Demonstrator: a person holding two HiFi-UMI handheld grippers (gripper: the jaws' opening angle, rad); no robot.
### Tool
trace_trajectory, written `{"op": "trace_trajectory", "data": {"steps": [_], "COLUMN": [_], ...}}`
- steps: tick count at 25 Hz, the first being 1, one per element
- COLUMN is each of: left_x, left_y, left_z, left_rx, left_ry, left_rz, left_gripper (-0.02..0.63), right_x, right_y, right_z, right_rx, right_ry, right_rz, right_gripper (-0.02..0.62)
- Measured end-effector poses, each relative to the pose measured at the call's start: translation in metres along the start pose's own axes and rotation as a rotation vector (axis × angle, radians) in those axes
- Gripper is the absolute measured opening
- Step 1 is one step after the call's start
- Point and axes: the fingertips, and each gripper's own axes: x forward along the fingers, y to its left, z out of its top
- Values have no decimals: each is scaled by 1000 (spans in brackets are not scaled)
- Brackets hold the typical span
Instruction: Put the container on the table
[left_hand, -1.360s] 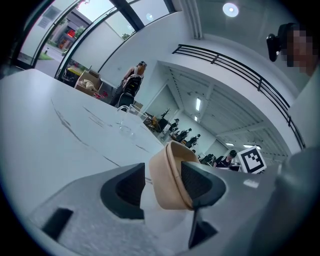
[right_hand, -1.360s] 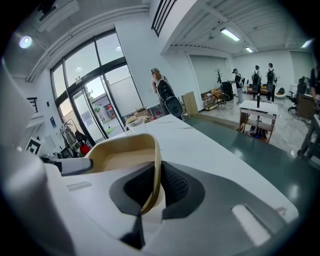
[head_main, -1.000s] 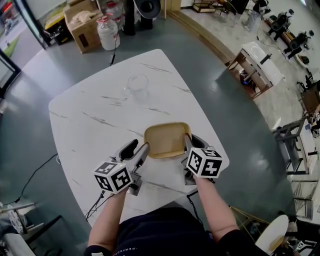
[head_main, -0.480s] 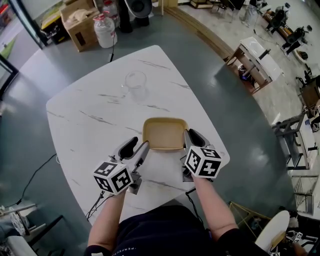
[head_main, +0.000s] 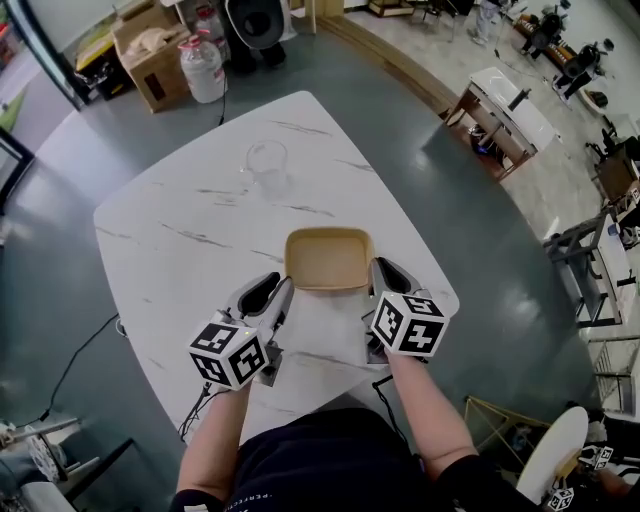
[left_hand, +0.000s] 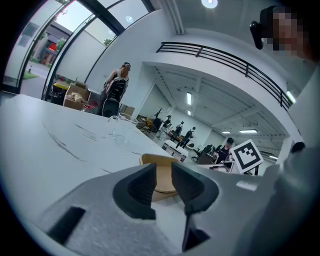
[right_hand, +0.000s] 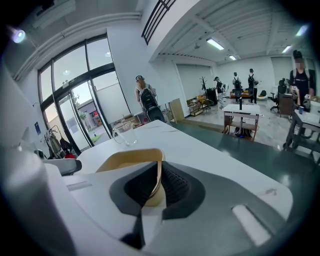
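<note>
Container (head_main: 328, 258), tan and shallow, appears to rest flat on the white marble table (head_main: 200, 220), near the edge closest to you and well apart from a clear glass cup (head_main: 268, 165). Your right gripper (head_main: 382, 272) is clamped on its right wall, one pad on either side of the rim. Your left gripper (head_main: 280, 292) sits just beside the left wall, its jaws closing with nothing between them. The placing looks all but done. What seems left is to loosen the right grip and draw clear.
</note>
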Motion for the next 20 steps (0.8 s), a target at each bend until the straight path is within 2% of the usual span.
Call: {"op": "trace_trajectory", "data": {"steps": [2,7,20], "left_x": [-5,-19,-72], "left_y": [-3,-7,-18], "left_z": [1,5,8], "left_rx": [15,45,73], "left_ry": [6,6,22], "left_rz": [-3,-6,-34], "left_gripper": [66,-6,-7], "right_x": [-5,-20,-67], "right_y": [2,15,78], "right_z": [-1,-5,-10], "right_rx": [2,5,-15], "right_ry": [-6,-24,-79], "right_rz": [-9,-7,41], "right_gripper": [-1,-2,-2]}}
